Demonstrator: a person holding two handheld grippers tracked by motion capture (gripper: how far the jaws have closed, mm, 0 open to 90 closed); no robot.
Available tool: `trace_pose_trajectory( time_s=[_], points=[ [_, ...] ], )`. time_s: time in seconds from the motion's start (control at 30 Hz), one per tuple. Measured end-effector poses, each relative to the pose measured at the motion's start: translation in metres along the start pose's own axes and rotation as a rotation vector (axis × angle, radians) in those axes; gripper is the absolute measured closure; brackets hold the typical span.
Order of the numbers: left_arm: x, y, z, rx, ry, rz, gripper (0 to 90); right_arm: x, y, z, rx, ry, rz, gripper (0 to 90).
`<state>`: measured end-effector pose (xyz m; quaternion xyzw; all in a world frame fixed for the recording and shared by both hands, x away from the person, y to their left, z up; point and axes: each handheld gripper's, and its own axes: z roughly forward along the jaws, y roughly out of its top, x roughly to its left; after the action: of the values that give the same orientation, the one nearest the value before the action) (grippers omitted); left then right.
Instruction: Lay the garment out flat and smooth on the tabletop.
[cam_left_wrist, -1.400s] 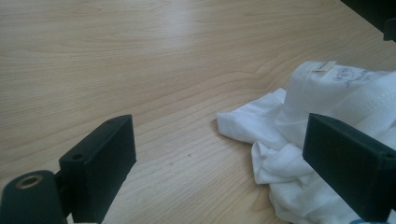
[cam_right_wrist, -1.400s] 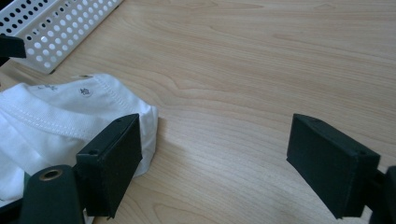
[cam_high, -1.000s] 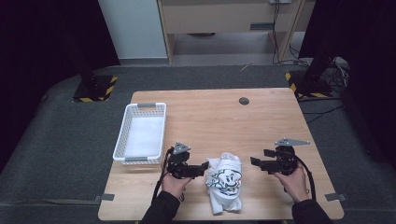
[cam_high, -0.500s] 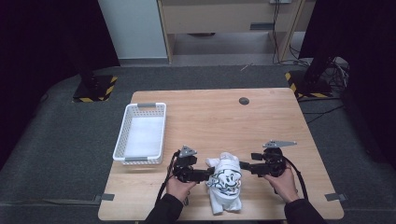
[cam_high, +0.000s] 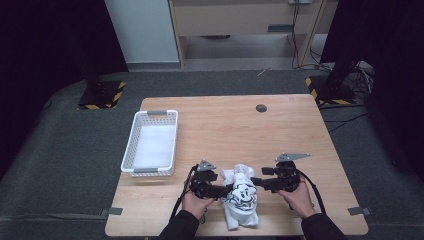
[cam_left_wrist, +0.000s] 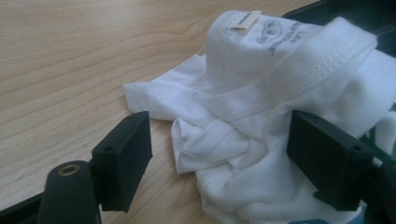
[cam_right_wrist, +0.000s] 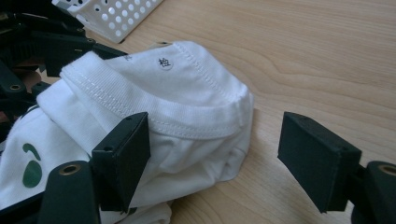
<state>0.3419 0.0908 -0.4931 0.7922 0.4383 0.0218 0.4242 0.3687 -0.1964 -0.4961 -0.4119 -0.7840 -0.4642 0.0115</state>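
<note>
- Garment first: a crumpled white cotton T-shirt with a cartoon face print (cam_high: 241, 196) lies on the light wooden table (cam_high: 300, 130), squarely between the two hand-held grippers.
- The left gripper (cam_high: 223, 189) comes at it from its own side, jaws apart and just now closing; bunched white fabric and the ribbed collar sit between them, the far jaw against the cloth, the near jaw clear of it.
- The right gripper (cam_high: 256, 182) faces it from the opposite side, jaws also spread and just now closing; one jaw lies on the collar fold, the other stands free over bare wood.
- Neither gripper clamps the shirt yet.
- Beyond the left gripper, well apart, stands a white perforated plastic basket (cam_high: 135, 145).
</note>
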Motion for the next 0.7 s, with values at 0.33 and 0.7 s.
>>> trace_pose_trajectory(
  time_s=[0.33, 0.7],
  points=[
    [-0.001, -0.004, 0.004, 0.021, -0.042, 0.008, 42.9, 0.009, -0.003, 0.014, 0.054, 0.027, -0.024, 44.8],
    [-0.004, -0.005, 0.006, 0.045, -0.075, 0.010, 73.8, 0.009, -0.005, 0.015, 0.101, 0.019, -0.024, 76.1]
  ],
)
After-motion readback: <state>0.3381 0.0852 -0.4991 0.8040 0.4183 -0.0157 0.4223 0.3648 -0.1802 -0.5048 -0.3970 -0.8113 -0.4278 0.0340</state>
